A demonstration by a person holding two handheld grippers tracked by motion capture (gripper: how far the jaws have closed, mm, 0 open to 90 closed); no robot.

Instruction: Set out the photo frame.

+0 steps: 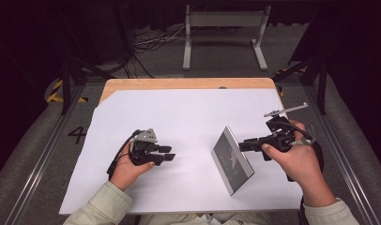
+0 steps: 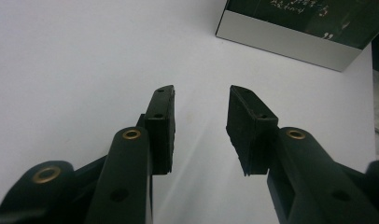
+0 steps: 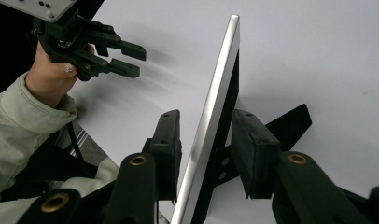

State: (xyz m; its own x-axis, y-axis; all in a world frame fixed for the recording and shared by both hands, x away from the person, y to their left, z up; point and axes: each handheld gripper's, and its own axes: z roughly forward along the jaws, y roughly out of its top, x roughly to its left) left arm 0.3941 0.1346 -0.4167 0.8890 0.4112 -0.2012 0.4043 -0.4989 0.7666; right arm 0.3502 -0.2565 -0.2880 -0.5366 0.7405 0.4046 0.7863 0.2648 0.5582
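Frame (image 1: 232, 159) on table (image 1: 188, 112), right gripper (image 1: 245, 145) beside

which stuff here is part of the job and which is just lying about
In the job:
picture frame, standing on edge
right tongs, open around its edge
left tongs, open and apart from it

Lying about:
white sheet over the table
metal stand on the floor
cables

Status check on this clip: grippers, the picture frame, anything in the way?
Left gripper open, empty, off the frame. Right gripper open, jaws astride the upright picture frame edge, not clamped. White sheet between them bare.
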